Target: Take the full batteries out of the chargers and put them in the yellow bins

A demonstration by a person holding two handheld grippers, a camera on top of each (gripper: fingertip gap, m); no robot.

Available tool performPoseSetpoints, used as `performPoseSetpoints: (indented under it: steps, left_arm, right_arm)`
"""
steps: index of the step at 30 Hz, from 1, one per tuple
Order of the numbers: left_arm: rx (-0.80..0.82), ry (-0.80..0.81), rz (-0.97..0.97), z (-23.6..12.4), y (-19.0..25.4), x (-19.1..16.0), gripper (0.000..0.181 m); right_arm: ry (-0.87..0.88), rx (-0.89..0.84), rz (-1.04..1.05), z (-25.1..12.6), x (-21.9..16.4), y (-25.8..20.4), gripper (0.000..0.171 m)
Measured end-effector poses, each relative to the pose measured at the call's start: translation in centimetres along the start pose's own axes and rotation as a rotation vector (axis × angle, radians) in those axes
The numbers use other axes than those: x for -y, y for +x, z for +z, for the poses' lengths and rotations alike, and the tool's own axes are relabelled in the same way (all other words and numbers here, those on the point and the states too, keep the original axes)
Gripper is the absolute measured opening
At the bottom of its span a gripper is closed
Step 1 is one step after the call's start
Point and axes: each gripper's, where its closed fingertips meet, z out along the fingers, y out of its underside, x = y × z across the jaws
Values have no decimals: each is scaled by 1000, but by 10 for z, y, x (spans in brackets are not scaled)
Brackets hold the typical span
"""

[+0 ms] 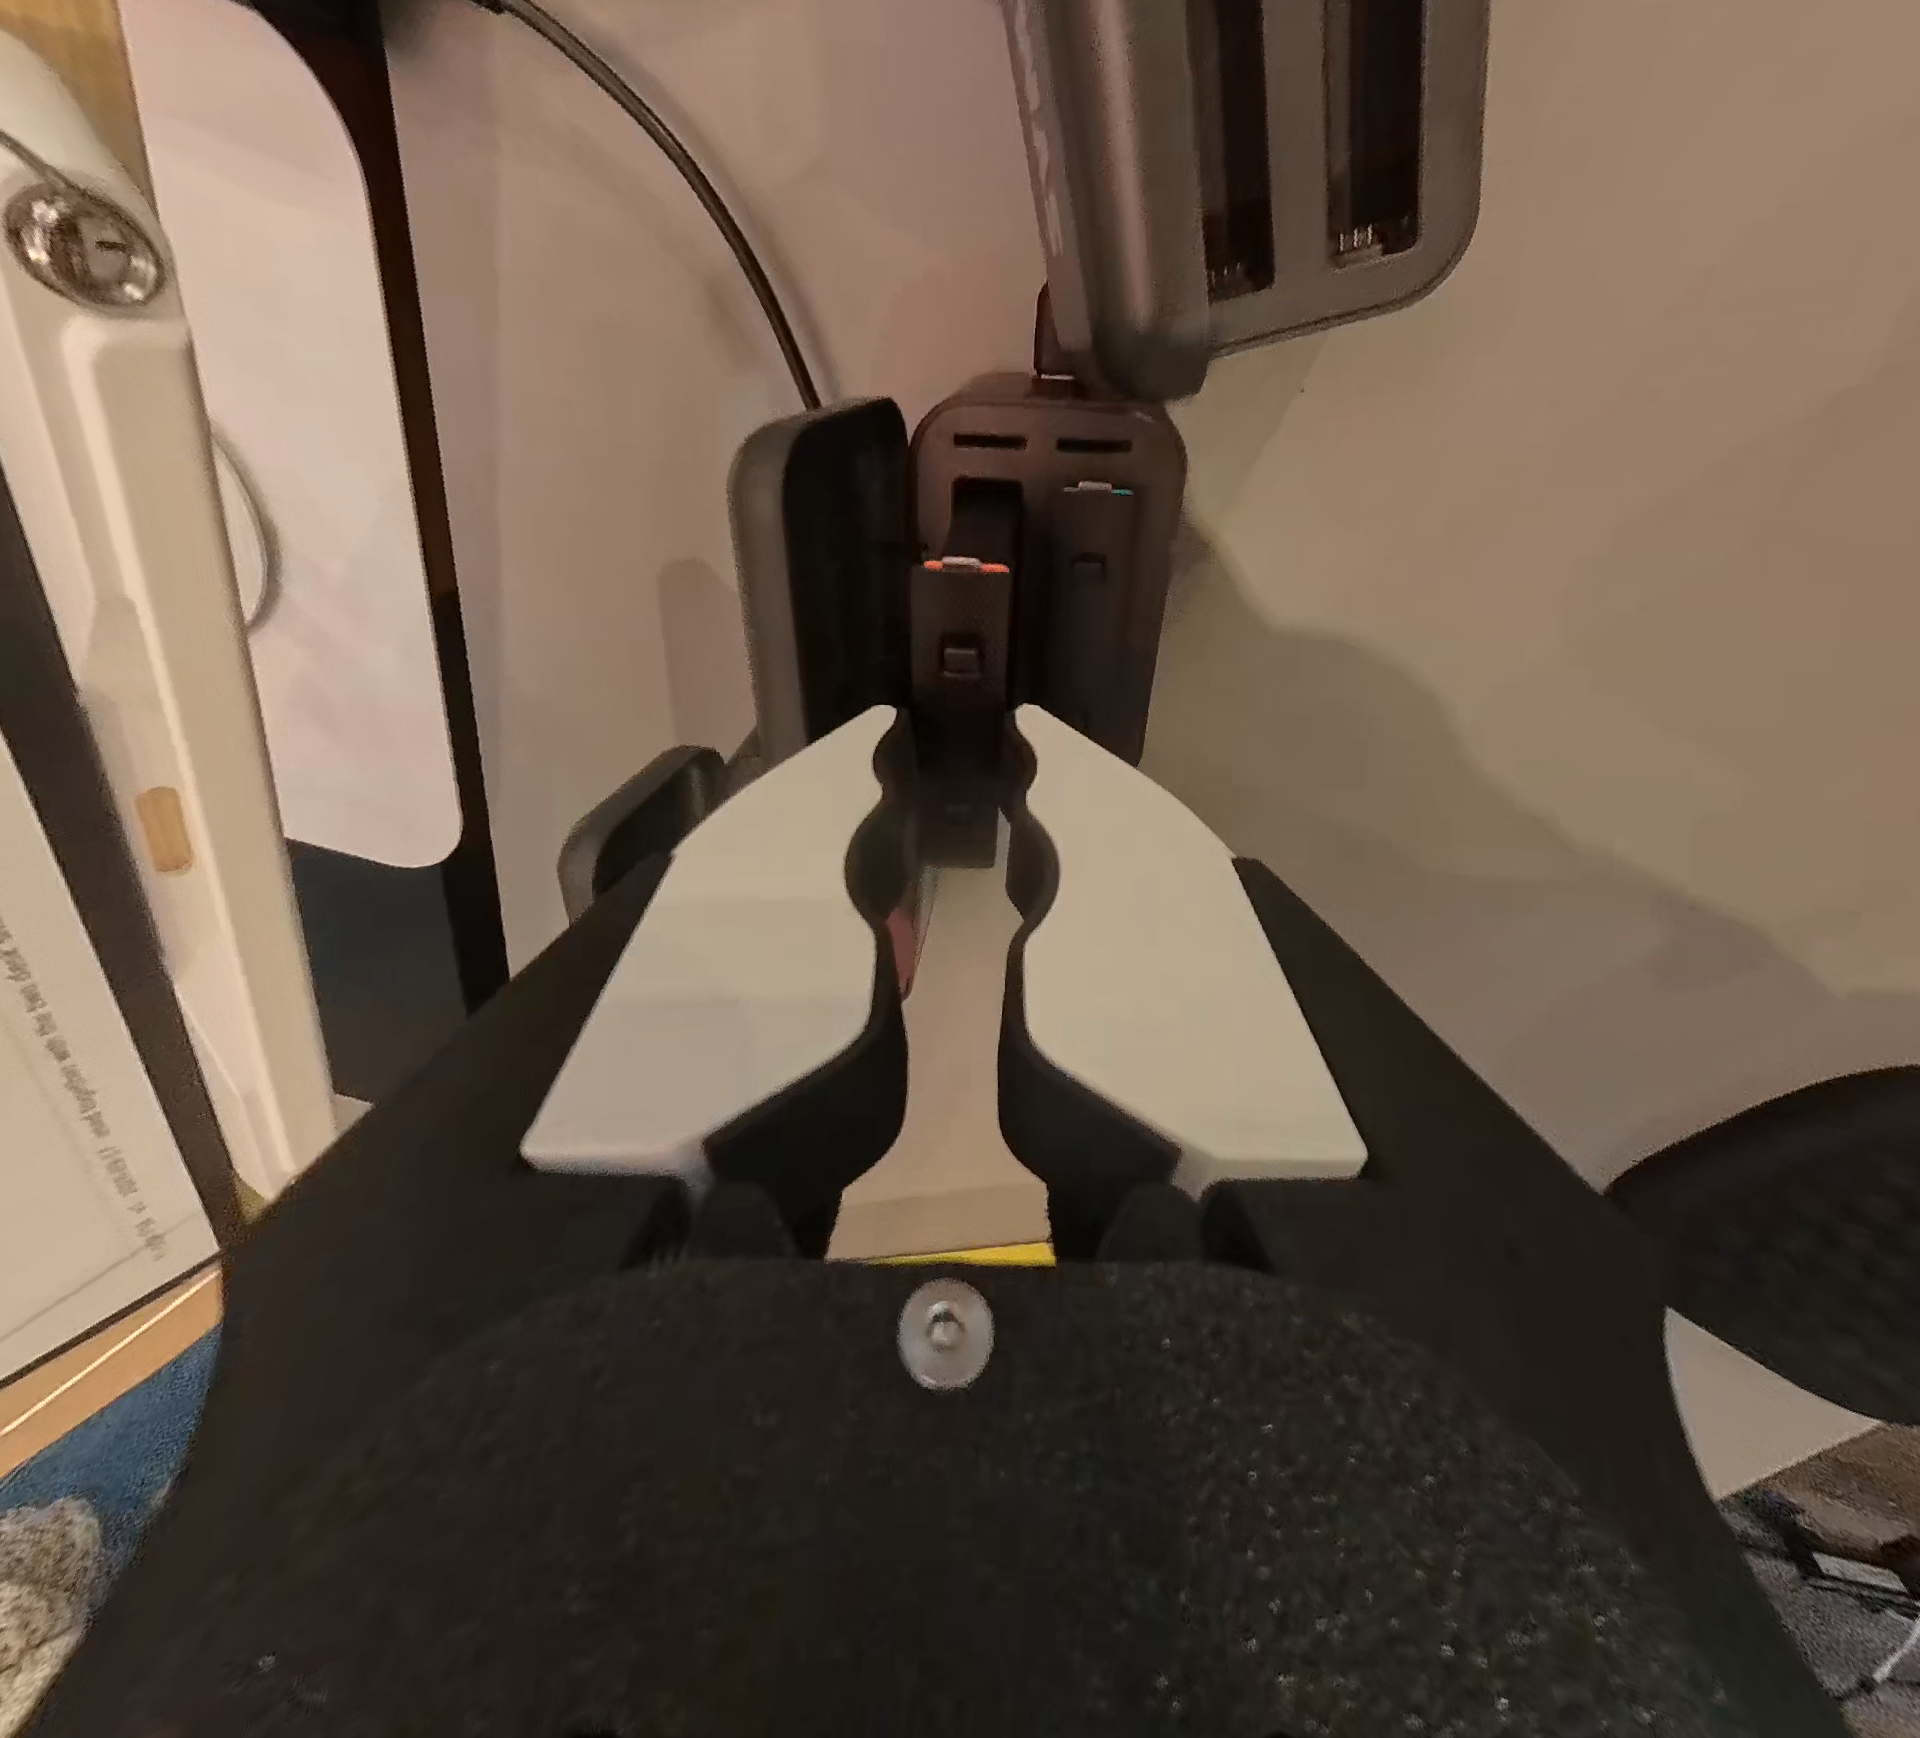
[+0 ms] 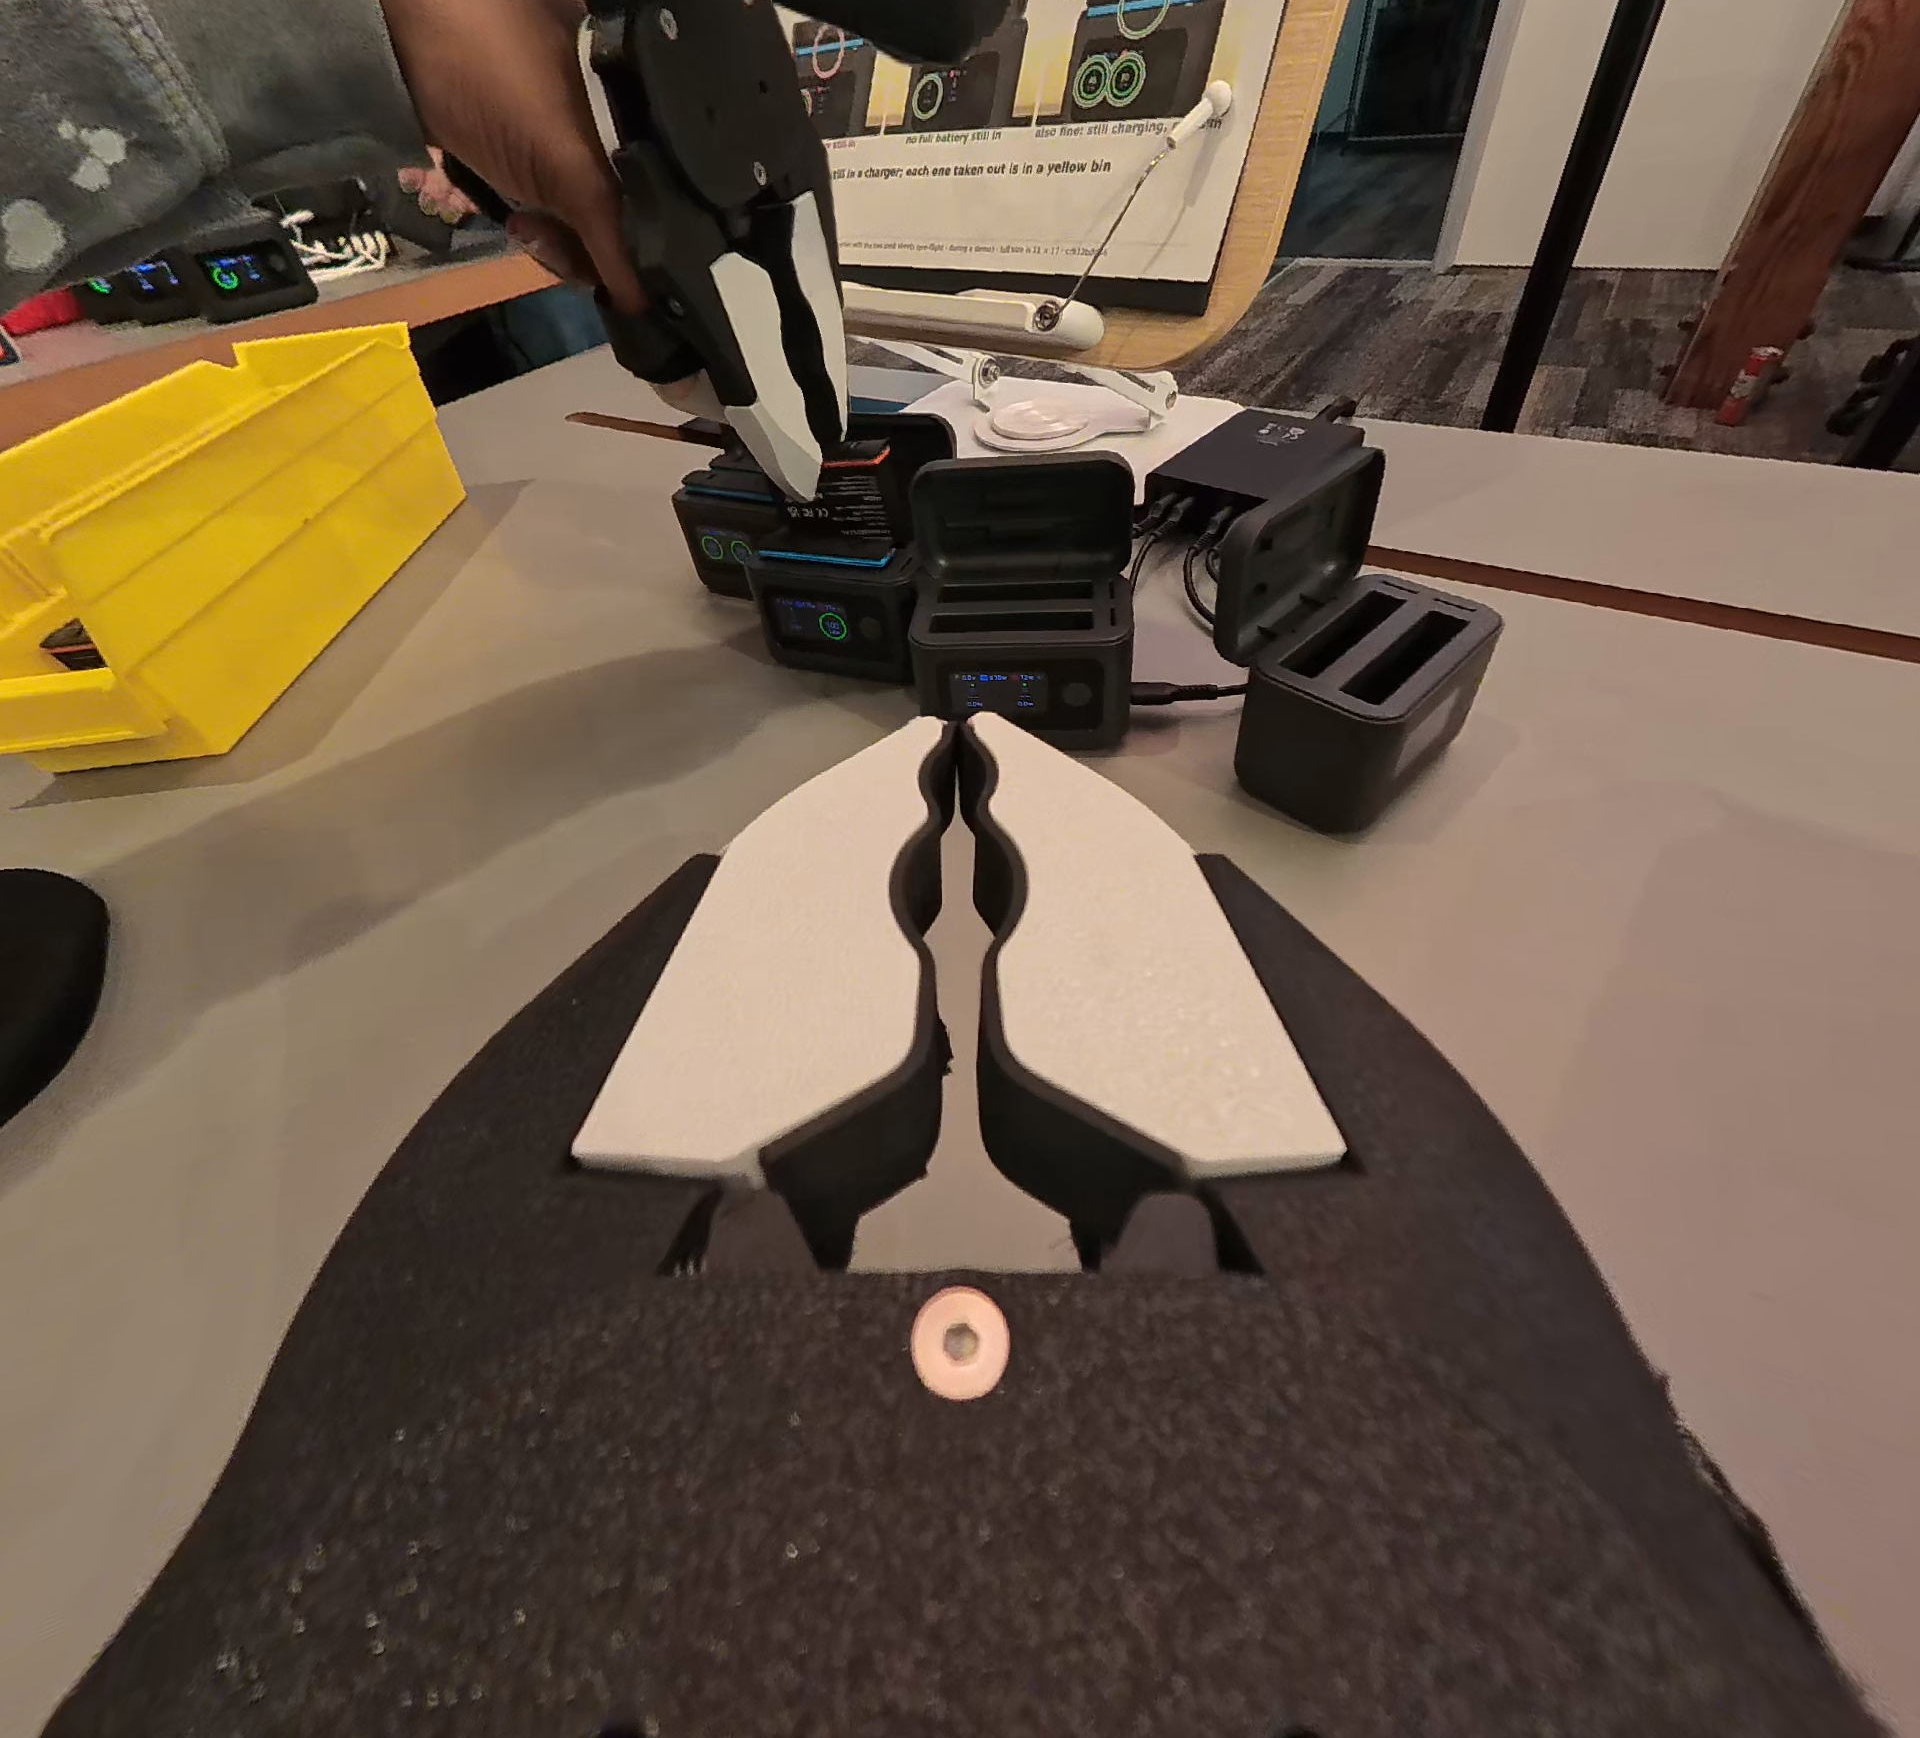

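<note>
The left gripper (image 1: 958, 732) is clamped on a black battery (image 1: 958, 639) with an orange top edge, raised partly out of the left slot of an open charger (image 1: 1049, 566). In the right wrist view the same gripper (image 2: 805, 467) comes down from above in a person's hand (image 2: 520, 119), pinching that battery (image 2: 857, 493) above the chargers at the back of the cluster. The slot beside it holds a second battery (image 1: 1091, 587) with a teal-marked top, seated fully down.

The right gripper (image 2: 958, 732) hovers over the grey table (image 2: 1558, 1013) with its fingers nearly touching and nothing between them.

Ahead of it, a middle charger (image 2: 1023, 649) stands with its lid up and both slots bare; its front screen is lit. A charger (image 2: 1351, 712) to the right is also open and holds nothing. Left of the middle one, a charger (image 2: 831, 623) shows a blue-edged battery top and a green ring on its screen.

A yellow bin (image 2: 218, 535) sits at the left of the table, well apart from the chargers, with a dark orange-edged object showing in its front opening.
</note>
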Motion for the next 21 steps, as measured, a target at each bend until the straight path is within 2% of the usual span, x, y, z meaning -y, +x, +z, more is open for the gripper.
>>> performPoseSetpoints:
  steps: [9, 21]
  left_arm:
    - [-11, 25, -3, 14, 0, 4, 15]
    - [20, 123, 23, 9, 2, 8, 19]
  right_arm:
    - [12, 10, 3, -2, 3, -1, 0]
    - [14, 34, 1, -1, 3, -7, 0]
